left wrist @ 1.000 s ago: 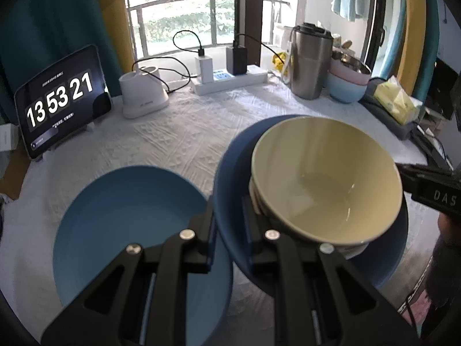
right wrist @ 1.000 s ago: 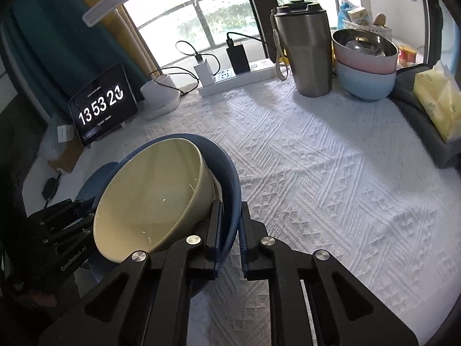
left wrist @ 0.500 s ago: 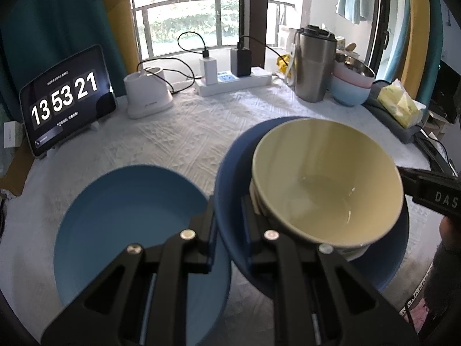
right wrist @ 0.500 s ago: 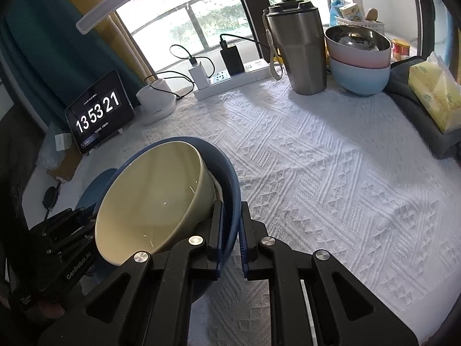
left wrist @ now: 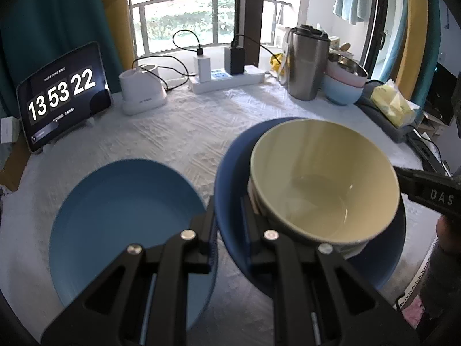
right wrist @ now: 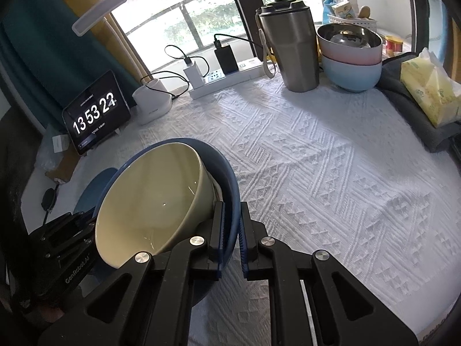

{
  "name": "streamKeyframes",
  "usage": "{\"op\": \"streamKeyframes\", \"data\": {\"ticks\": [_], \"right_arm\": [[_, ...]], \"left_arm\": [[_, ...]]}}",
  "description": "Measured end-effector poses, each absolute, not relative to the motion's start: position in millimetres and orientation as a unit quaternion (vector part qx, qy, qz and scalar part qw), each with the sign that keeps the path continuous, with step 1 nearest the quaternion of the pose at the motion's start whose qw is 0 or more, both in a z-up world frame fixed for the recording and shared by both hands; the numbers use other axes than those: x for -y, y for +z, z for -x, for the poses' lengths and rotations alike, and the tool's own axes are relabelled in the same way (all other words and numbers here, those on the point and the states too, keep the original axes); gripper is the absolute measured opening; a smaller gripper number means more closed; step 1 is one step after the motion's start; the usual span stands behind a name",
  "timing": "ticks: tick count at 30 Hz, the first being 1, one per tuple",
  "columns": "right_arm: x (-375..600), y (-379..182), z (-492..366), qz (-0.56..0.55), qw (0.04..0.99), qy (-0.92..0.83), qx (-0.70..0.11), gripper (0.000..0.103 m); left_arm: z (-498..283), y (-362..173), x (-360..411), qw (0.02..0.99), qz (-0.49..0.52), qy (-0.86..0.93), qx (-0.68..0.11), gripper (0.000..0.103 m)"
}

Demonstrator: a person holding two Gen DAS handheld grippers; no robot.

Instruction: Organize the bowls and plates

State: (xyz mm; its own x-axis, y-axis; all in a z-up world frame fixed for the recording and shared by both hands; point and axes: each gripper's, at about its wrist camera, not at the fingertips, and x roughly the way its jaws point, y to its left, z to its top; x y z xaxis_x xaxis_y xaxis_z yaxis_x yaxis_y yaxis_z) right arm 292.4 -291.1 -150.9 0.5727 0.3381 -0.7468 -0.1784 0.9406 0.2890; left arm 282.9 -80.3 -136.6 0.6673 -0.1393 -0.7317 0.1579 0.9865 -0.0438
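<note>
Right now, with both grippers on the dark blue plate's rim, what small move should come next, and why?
Probably carry the dark blue plate, with the cream bowl on it, sideways over the light blue plate and lower it: the left gripper and right gripper both clamp its rim.

Black tool (silver screws, blue pads)

We see a cream bowl in a dark blue plate, a lighter blue plate at left, a white geometric-embossed cloth, and far right, pink over pale blue bowls.
</note>
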Motion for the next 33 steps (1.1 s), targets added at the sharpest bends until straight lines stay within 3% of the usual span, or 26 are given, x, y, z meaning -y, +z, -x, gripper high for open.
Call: {"op": "streamKeyframes", "data": {"ticks": [33], "right_arm": [[269.2, -87.6, -267.6, -0.072, 0.906, 0.148, -0.390, 0.012]], "left_arm": [[-256.8, -86.3, 53.2, 0.929, 0.010, -0.084, -0.359, 0.013]]}}
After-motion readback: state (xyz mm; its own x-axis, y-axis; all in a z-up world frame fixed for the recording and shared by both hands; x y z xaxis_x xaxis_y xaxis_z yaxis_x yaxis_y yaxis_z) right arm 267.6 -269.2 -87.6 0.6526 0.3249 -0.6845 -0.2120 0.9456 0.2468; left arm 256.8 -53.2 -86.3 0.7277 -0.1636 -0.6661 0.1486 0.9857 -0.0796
